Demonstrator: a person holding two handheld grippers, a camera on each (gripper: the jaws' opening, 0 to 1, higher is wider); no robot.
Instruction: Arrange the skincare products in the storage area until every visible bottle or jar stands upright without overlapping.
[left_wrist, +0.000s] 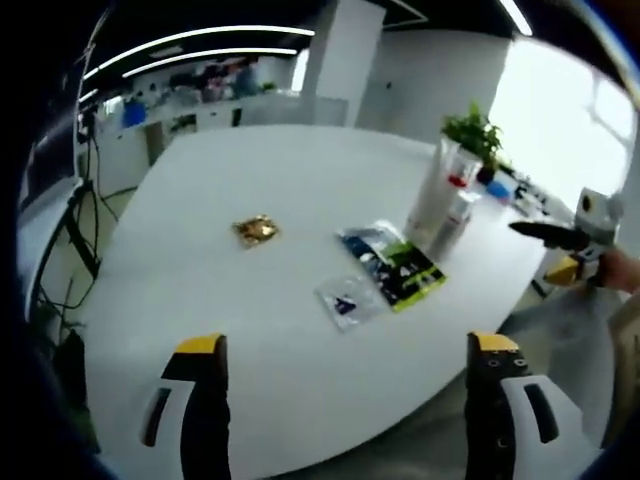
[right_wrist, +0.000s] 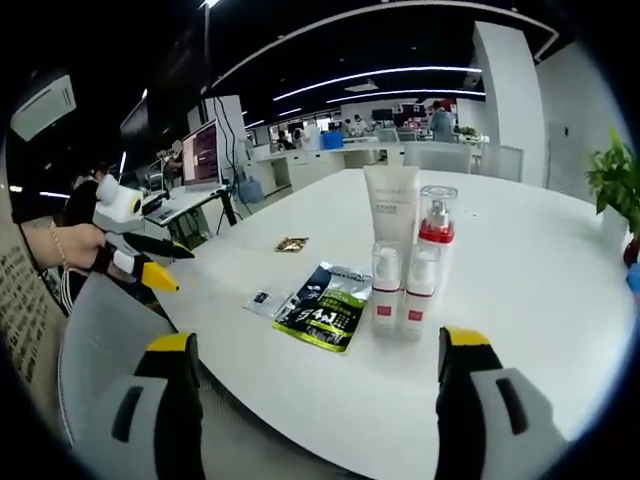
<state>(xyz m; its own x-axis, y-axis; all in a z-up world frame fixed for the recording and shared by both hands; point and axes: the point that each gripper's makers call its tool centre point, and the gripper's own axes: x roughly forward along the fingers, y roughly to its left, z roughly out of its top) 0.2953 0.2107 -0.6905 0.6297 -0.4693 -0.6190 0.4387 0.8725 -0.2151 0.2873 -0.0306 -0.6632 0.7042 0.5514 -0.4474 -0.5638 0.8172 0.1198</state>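
A tall white tube (right_wrist: 391, 205), a clear red-collared pump bottle (right_wrist: 428, 262) and a small white bottle (right_wrist: 385, 287) are standing upright, clustered on the white table (right_wrist: 520, 290). Just beside them are lying a dark green sachet (right_wrist: 327, 309) reading "5 in 1", a small clear packet (right_wrist: 266, 299) and, farther off, a gold wrapper (left_wrist: 256, 231). The right gripper (right_wrist: 318, 372) and the left gripper (left_wrist: 350, 375) are hovering spread wide, empty.
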